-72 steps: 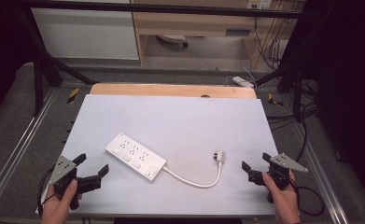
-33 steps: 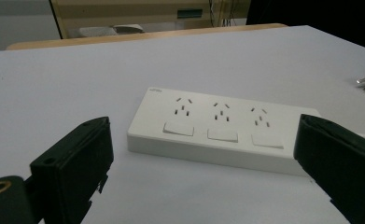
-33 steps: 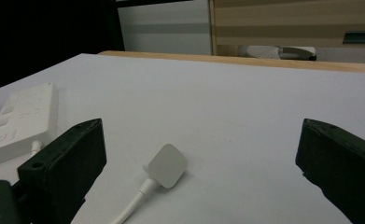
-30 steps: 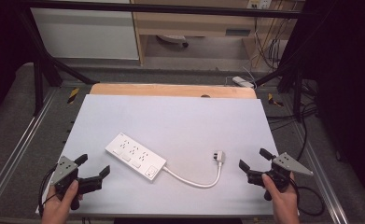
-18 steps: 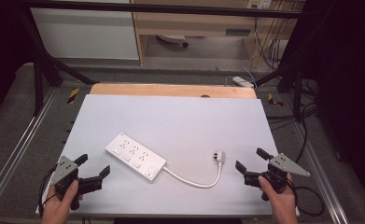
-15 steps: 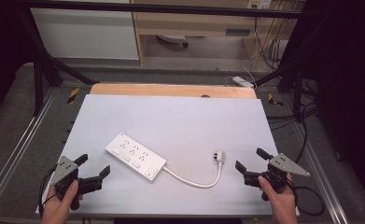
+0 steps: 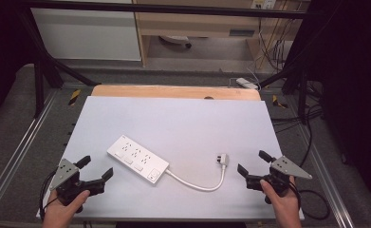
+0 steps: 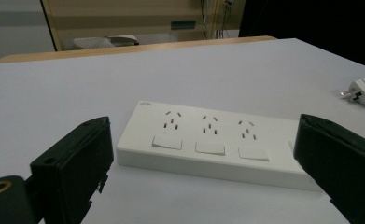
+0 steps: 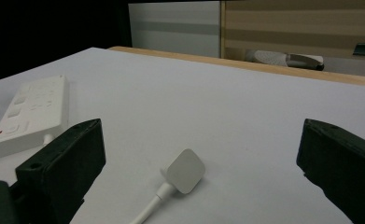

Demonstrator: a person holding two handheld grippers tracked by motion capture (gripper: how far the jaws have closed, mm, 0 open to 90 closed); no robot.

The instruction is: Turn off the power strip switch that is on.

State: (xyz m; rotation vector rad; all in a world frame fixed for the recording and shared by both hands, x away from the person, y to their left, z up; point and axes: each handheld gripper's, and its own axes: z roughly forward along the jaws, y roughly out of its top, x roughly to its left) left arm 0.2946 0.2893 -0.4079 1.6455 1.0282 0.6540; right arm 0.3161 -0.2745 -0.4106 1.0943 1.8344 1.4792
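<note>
White power strip (image 8: 208,142) has its far end behind the left gripper's jaw.

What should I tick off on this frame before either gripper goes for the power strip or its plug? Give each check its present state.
1. Left gripper open with nothing between its jaws: ok.
2. Right gripper open with nothing between its jaws: ok.
3. Plug lies free on the table, between the right gripper's jaws in its own view but not touched: ok.
4. Power strip lies flat with sockets up, ahead of the left gripper: ok.
5. Cord runs in a loose curve from strip to plug, no tangle: ok.
6. Whether the strip's switches are on or off: cannot tell.
</note>
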